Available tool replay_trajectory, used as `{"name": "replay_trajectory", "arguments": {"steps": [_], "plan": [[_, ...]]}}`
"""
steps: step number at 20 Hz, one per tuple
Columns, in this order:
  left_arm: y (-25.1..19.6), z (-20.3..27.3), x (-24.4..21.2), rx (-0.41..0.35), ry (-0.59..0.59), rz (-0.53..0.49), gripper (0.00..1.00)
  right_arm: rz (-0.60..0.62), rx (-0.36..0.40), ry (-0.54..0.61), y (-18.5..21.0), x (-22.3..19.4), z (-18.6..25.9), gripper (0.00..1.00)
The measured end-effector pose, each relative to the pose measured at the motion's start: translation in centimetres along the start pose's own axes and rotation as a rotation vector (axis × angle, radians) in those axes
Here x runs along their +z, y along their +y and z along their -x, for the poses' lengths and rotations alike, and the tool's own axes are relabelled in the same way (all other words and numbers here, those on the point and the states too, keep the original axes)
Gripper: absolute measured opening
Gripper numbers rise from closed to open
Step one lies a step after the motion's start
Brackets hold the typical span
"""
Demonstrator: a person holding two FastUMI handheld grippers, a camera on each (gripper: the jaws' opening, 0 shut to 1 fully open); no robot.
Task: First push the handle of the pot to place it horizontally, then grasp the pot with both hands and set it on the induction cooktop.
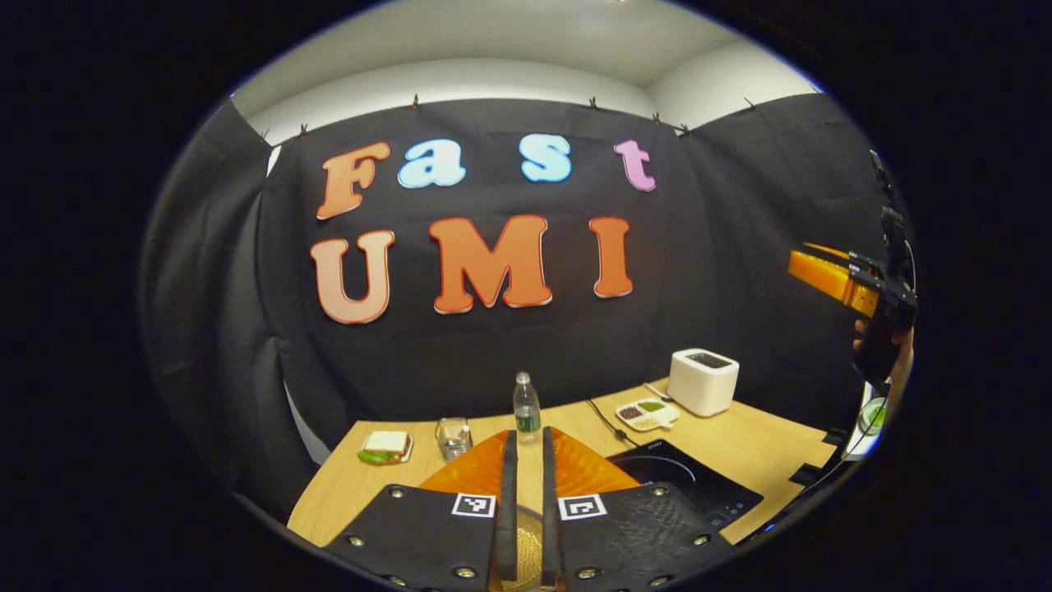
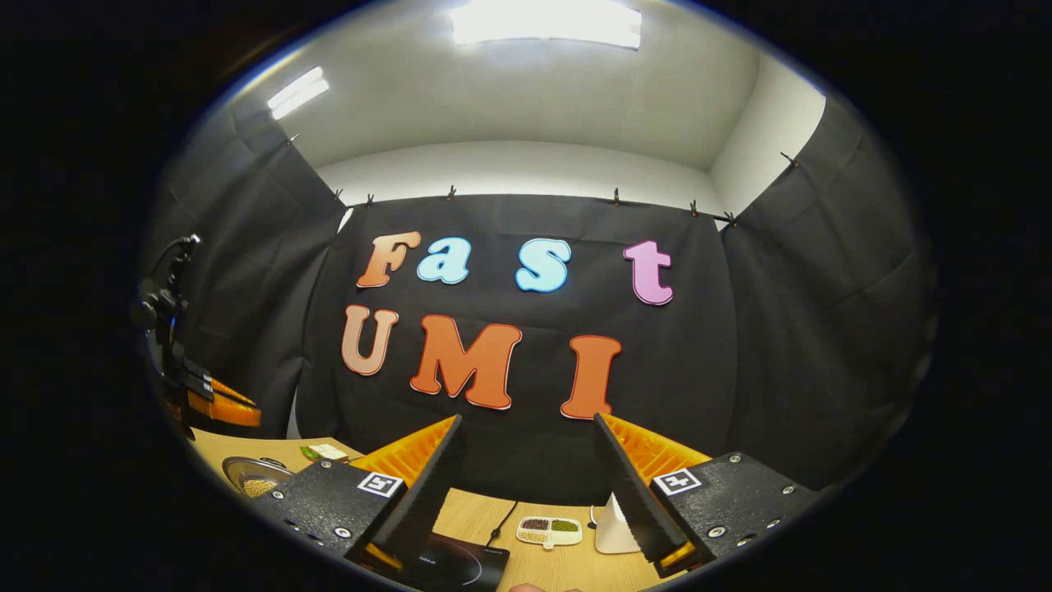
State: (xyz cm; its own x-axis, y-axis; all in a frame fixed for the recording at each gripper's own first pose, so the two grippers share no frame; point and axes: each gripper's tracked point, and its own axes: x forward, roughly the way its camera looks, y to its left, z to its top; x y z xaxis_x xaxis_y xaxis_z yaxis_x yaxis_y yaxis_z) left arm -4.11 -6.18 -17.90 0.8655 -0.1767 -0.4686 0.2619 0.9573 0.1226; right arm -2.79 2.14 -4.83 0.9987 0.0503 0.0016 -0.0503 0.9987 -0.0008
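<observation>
A metal pot [image 2: 256, 477] with yellowish grains inside stands on the wooden table at the far left of the right gripper view, partly hidden by my right gripper's finger; its handle is hidden. The black induction cooktop [image 1: 690, 481] lies on the table to the right of my left gripper [image 1: 528, 433], whose fingers stand nearly together with nothing held. A yellowish textured patch [image 1: 526, 551] shows low between them. My right gripper [image 2: 527, 417] is held high, open wide and empty. It also appears at the right edge [image 1: 855, 284], held by a hand [image 1: 892, 362]. The cooktop [image 2: 448, 567] lies below it.
A white boxy appliance [image 1: 703, 380] and a divided dish [image 1: 647, 413] sit at the back right, with a cable running to the cooktop. A water bottle [image 1: 526, 404], a glass jar [image 1: 452, 437] and a sandwich [image 1: 385, 446] stand along the back left of the table [image 1: 764, 444].
</observation>
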Motion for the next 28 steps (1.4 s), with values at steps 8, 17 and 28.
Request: {"name": "replay_trajectory", "arguments": {"steps": [8, 17, 28], "plan": [[-1.9, 1.2, -12.3, -0.087, 0.353, -0.001, 0.04, 0.036, 0.008, 0.036, -0.5, -2.6, 2.6, 0.95], [-3.7, 4.6, -21.0, -0.168, 0.629, 0.027, 0.04, 0.048, 0.042, 0.073, 1.1, -6.1, 3.9, 0.95], [-3.4, 7.2, -26.7, -0.189, 0.817, 0.069, 0.04, 0.009, 0.05, 0.103, 1.4, -8.7, 3.2, 0.95]]}}
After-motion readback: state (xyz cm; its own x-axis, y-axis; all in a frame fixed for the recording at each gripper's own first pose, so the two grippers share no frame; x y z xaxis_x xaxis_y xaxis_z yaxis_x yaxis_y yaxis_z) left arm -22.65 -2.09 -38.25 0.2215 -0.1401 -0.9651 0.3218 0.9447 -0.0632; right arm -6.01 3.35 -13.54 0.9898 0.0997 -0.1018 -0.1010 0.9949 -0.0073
